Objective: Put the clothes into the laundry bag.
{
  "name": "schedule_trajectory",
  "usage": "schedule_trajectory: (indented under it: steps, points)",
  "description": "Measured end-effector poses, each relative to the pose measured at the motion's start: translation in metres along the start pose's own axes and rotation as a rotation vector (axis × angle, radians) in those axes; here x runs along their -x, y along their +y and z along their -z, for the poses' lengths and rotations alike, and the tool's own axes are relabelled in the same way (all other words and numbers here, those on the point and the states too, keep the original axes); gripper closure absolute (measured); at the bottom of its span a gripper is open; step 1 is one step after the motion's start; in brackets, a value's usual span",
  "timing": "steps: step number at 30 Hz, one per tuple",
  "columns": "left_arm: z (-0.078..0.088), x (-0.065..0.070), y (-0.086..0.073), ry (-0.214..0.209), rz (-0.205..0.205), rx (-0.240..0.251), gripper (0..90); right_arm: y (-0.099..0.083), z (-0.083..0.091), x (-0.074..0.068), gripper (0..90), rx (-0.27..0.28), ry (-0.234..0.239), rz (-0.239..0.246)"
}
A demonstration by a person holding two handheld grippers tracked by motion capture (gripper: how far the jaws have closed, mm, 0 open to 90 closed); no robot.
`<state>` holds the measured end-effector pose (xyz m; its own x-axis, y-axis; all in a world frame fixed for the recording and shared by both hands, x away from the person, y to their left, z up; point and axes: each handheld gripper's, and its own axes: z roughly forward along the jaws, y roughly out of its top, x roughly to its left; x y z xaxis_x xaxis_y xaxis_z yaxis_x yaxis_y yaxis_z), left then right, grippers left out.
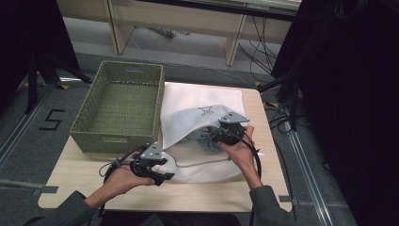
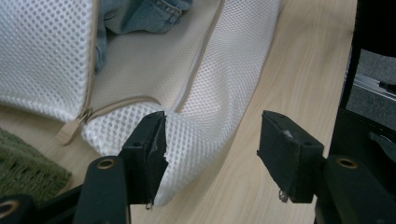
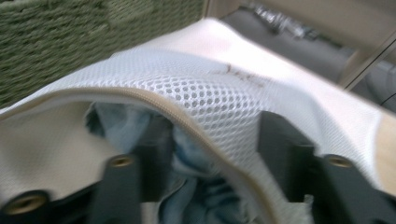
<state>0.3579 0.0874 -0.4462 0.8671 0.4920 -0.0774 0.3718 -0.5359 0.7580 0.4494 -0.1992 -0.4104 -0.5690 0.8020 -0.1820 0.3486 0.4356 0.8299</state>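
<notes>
The left gripper [image 1: 160,170] sits low at the near edge of the table [image 1: 84,181], jaws parted and released; in its own view the corner of the white mesh laundry bag [image 1: 197,117] lies between the pads, brushing one pad [image 2: 152,149] while the other stands clear. Over to the right gripper [image 1: 214,136], and it is at the bag's unzipped mouth, one jaw inside against blue denim [image 3: 196,182], the other outside the mesh flap; the view is blurred, so I cannot tell whether it pinches the flap. The bag lies flat across the middle of the table with its tan zipper [image 2: 140,103] open, and the green woven basket [image 1: 89,127] stands just beside it on the left.
</notes>
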Motion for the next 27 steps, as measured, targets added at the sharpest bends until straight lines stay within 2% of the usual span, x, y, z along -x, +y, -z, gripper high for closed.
schedule_trajectory:
  steps: [1,2,3,4,5,6,7,8,9,10,11,12,13,14,15,16,17,20,21,23,24,25,26,27]
  points:
    - [0.000,-0.001,-0.001,0.004,0.001,0.003,40.7,0.001,0.002,-0.001,70.3,0.016,-0.017,0.025]
    - [0.000,-0.002,-0.002,0.005,0.015,-0.001,40.8,0.002,0.003,-0.002,77.4,0.019,-0.024,0.021]
    - [0.000,-0.004,-0.001,0.004,-0.009,-0.015,40.8,0.002,0.005,0.000,82.2,0.021,-0.023,0.045]
    - [0.000,-0.004,-0.001,0.004,-0.009,-0.015,40.8,0.002,0.005,0.000,82.2,0.021,-0.023,0.045]
    - [-0.001,-0.003,-0.002,0.006,0.012,-0.004,40.8,0.002,0.006,0.001,85.3,0.022,-0.006,0.052]
    - [-0.002,-0.003,-0.002,0.005,0.024,-0.004,40.8,0.001,0.007,0.001,86.4,0.014,0.003,0.037]
    - [-0.002,-0.004,-0.003,0.009,0.020,-0.011,40.9,-0.001,0.010,-0.002,87.2,-0.016,0.027,0.004]
    - [-0.002,-0.004,-0.003,0.009,0.020,-0.011,40.9,-0.003,0.012,-0.002,87.3,-0.028,0.042,0.038]
    - [-0.001,-0.005,-0.003,0.005,0.013,-0.019,40.9,-0.006,0.013,-0.005,87.3,-0.057,0.071,0.042]
    - [-0.001,-0.005,-0.003,0.005,0.013,-0.019,40.9,-0.006,0.013,-0.005,87.3,-0.057,0.071,0.042]
    - [-0.002,-0.006,-0.003,0.004,0.014,-0.008,40.9,-0.011,0.014,-0.008,87.4,-0.092,0.085,0.047]
    - [-0.003,-0.005,-0.003,0.006,0.033,-0.010,41.0,-0.019,0.012,-0.012,87.5,-0.140,0.120,0.063]
    - [-0.002,-0.008,-0.003,0.011,0.008,-0.025,41.0,-0.041,0.000,-0.023,87.5,-0.249,0.141,0.073]
    - [-0.002,-0.008,-0.003,0.011,0.008,-0.025,41.0,-0.041,0.000,-0.023,87.5,-0.249,0.141,0.073]
    - [-0.002,-0.008,-0.003,0.008,0.015,-0.028,41.0,-0.050,-0.008,-0.027,87.4,-0.303,0.158,0.087]
    - [-0.002,-0.008,-0.003,0.007,0.014,-0.027,41.1,-0.059,-0.018,-0.032,87.3,-0.339,0.155,0.071]
    - [-0.004,-0.008,-0.004,0.003,0.020,-0.016,41.0,-0.063,-0.028,-0.032,87.2,-0.365,0.151,0.092]
    - [-0.004,-0.009,-0.006,0.005,0.025,-0.040,40.9,-0.065,-0.034,-0.030,86.5,-0.393,0.152,0.100]
    - [-0.004,-0.011,-0.005,-0.001,0.005,-0.041,40.9,-0.065,-0.034,-0.030,86.5,-0.393,0.152,0.100]
    - [-0.005,-0.010,-0.007,0.001,0.027,-0.038,40.7,-0.066,-0.034,-0.029,85.0,-0.389,0.159,0.088]
    - [-0.005,-0.010,-0.007,0.001,0.027,-0.038,40.6,-0.067,-0.035,-0.030,83.3,-0.361,0.146,0.069]
    - [-0.004,-0.010,-0.006,0.003,0.016,-0.051,40.5,-0.066,-0.033,-0.030,79.6,-0.367,0.150,0.062]
    - [-0.004,-0.010,-0.006,0.003,0.016,-0.051,40.3,-0.066,-0.033,-0.030,79.6,-0.367,0.150,0.062]
    - [-0.004,-0.010,-0.006,0.003,0.023,-0.055,40.3,-0.066,-0.032,-0.030,75.2,-0.332,0.143,0.054]
